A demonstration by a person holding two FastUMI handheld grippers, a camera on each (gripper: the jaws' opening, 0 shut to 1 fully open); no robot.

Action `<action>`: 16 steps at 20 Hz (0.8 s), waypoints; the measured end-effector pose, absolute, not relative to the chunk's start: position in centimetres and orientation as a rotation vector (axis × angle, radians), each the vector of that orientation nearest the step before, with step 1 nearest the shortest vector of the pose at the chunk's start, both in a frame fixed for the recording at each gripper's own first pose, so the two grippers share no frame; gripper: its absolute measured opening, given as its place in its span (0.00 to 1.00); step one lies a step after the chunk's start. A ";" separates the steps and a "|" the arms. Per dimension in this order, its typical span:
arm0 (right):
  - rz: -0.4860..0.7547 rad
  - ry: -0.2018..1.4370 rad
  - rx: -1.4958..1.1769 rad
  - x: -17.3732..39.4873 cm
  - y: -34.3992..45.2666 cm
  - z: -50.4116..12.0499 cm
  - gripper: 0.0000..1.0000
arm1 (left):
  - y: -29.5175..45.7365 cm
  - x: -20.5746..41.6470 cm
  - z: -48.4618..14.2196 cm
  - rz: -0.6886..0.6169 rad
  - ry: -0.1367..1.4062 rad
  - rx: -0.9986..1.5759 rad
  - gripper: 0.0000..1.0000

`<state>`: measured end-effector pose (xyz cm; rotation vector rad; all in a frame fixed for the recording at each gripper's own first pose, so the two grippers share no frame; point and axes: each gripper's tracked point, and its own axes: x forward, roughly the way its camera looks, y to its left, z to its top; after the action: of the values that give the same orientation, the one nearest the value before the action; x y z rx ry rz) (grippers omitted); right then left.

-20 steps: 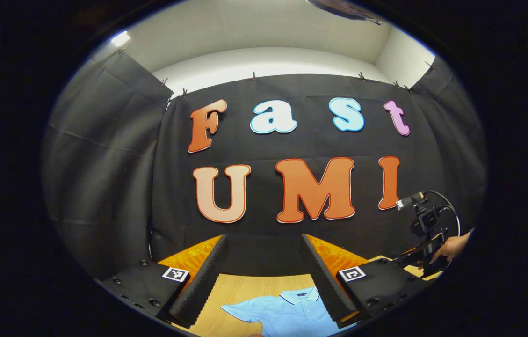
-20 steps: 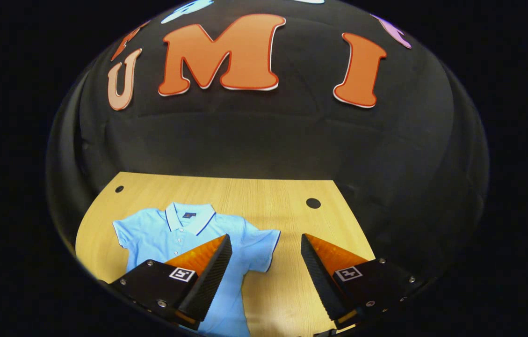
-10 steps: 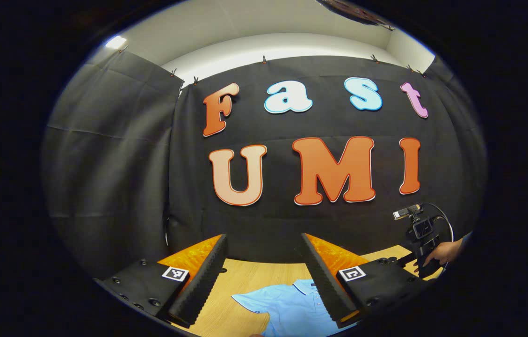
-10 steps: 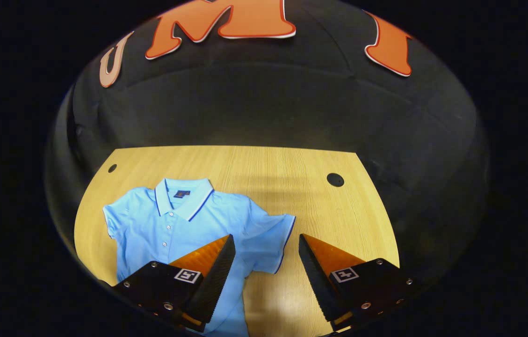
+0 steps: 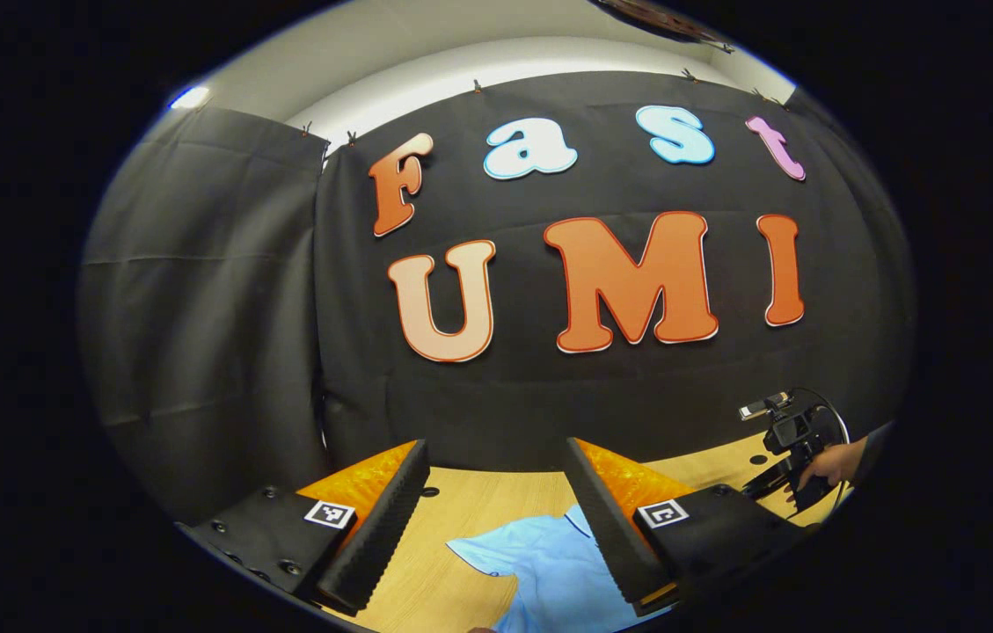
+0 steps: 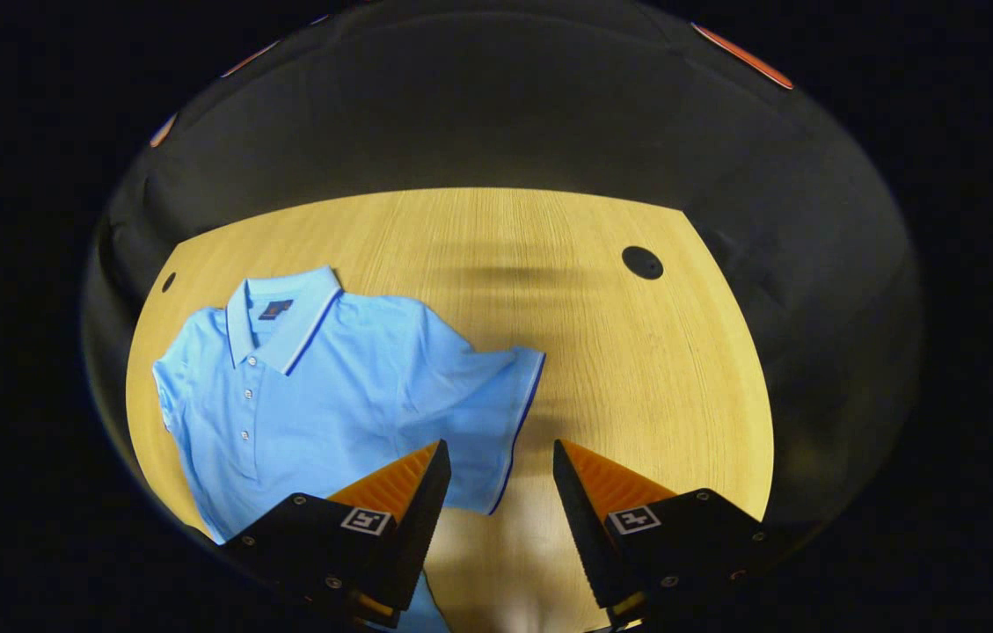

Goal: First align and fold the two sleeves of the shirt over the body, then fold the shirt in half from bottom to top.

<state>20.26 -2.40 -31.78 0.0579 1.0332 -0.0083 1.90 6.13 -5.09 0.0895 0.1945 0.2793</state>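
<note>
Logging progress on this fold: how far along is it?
Nothing is folded: the shirt lies flat on the table, both sleeves spread out. In hand: the right tongs hang open above the sleeve; the left tongs are open too. Both sleeve folds and the bottom-to-top fold remain.

Black cloth wall (image 5: 223,290) hung in panels, clipped along the top edge, creased and folded at the corner. Above it, a pale plain wall (image 5: 426,44) with a bright light (image 5: 190,97) at upper left. Below, a light wooden surface (image 6: 637,352) with two round dark holes (image 6: 642,262).
</note>
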 end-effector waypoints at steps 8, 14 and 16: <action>-0.007 1.119 0.057 20.6 -2.2 -35.2 0.65 | 3.5 3.4 -6.8 0.260 0.251 0.128 1.00; -0.007 1.152 0.081 20.0 -1.8 -36.5 0.50 | 1.9 4.4 -6.4 0.232 0.255 0.178 1.00; 0.000 1.150 0.117 20.1 -1.1 -36.4 0.42 | 1.3 4.4 -6.2 0.222 0.253 0.186 1.00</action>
<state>20.11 -1.15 -36.35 0.1173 1.1496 0.0003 4.43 1.30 -6.22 0.1858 0.2528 0.2222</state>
